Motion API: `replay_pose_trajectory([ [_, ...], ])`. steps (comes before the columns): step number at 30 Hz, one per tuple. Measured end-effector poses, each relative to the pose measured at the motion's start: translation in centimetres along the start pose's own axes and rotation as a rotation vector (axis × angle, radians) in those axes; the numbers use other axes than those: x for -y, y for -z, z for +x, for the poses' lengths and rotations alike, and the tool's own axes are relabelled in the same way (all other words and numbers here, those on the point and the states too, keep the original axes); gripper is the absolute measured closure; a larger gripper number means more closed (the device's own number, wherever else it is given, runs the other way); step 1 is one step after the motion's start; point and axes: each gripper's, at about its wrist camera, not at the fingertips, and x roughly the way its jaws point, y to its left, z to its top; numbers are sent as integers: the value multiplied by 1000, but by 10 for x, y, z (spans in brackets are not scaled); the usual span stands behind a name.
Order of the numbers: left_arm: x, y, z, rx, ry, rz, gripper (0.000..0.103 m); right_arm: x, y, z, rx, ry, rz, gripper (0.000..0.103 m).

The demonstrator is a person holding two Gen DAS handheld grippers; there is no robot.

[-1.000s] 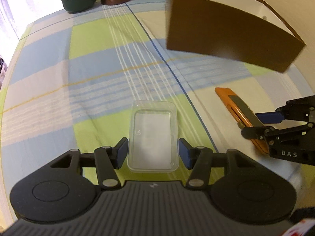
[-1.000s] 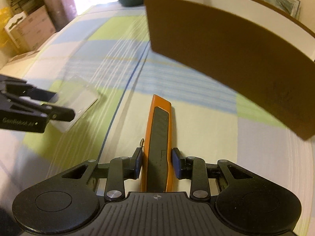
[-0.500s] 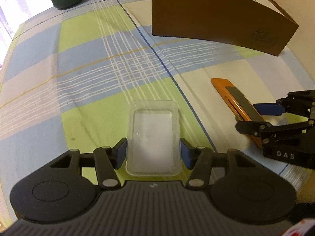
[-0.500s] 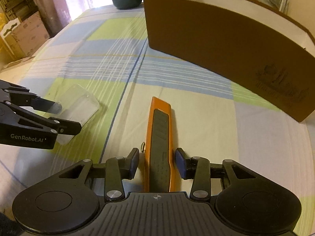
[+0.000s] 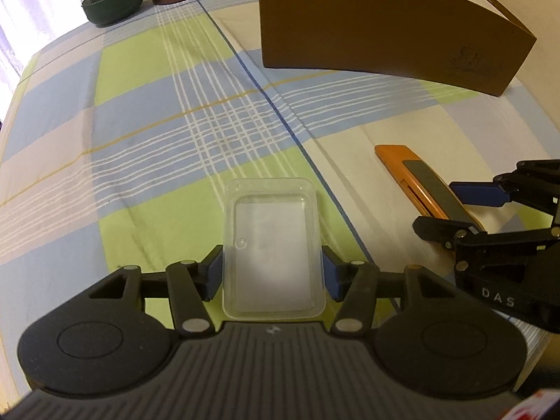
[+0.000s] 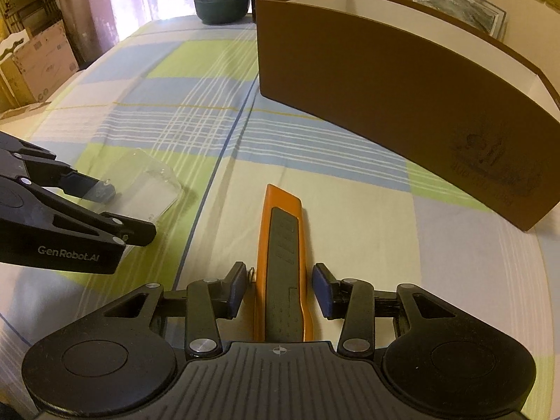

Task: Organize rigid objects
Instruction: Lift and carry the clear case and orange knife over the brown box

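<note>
Straddling orange utility knife (image 6: 281, 266), right gripper (image 6: 278, 288) fingers parted

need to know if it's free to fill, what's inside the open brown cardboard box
From the right wrist view, only the upper white inner walls of the open brown cardboard box show, and they are bare. Its tall front wall hides the floor and any contents.

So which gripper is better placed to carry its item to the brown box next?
Probably left. The left gripper has its pads against the clear plastic case, while the right gripper stands open around the orange utility knife, gaps showing both sides.
</note>
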Motion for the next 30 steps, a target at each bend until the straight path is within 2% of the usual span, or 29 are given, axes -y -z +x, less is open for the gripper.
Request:
replay_pose_trajectory([
  [8, 3, 1, -1, -3, -6, 10, 51, -2, 1, -1, 4, -7, -11, 70],
  [15, 4, 1, -1, -3, -5, 10, 51, 1, 1, -2, 8, -23, -4, 71],
  [24, 6, 4, -11, 21, 6, 2, 51, 13, 4, -7, -2, -85, 67, 71],
  [30, 8, -3, -22, 44, 3, 3, 51, 19, 3, -18, 26, -103, 84, 71],
])
